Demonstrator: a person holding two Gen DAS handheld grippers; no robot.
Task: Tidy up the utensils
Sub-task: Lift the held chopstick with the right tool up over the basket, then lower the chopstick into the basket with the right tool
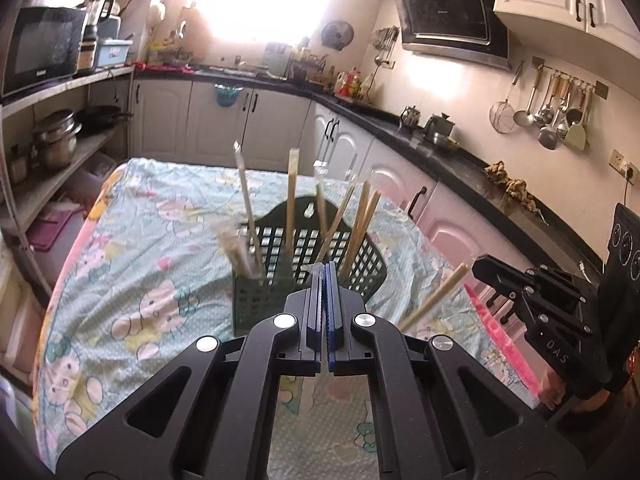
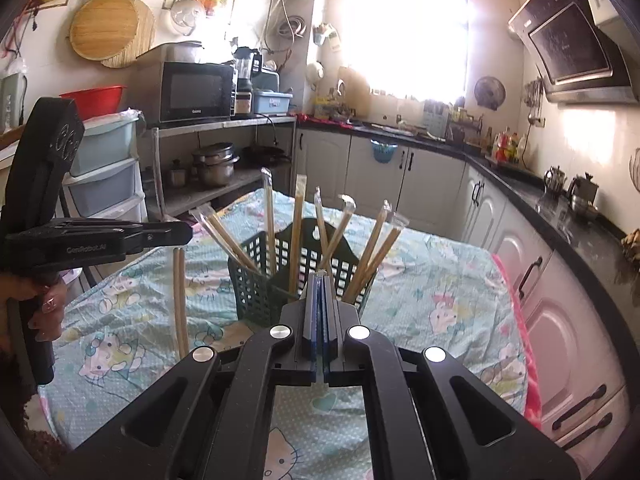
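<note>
Left gripper (image 1: 323, 270) clenched, jaws fully together on a sliver of clear wrapper at the tips; the right wrist view shows why: the left-held chopsticks (image 2: 180, 300) hang nearly plumb below its tips, pinched by the wrapper's top end only, so the sticks dangle free and self-align vertical for a drop-in; their lower end is hidden behind the right gripper's body, so I can't tell clearance above the tablecloth (image 1: 160, 280); right gripper (image 2: 320, 276) likewise clamped on a wrapper end; from the left wrist view its right-held chopsticks (image 1: 434, 300) slant down and to the left from the tips, not plumb; a person's hand (image 2: 44, 300) wraps the left tool's handle at the near left edge; both held pairs sit near-side of the green basket (image 2: 256, 292), left one off its near-left corner, right one off its near-right, neither over the opening; basket stands upright mid-table, straight ahead of both tools, its perforated walls keeping the standing chopsticks (image 1: 290, 200) leaning fanned out against the rim, wrapper tops up; my read: the step is carrying two more pairs to the basket; next move needs each lower end lifted over the rim, then release; risk is the slanted right pair catching the rim or the fanned sticks; far side is counter and cabinets, not involved.
</note>
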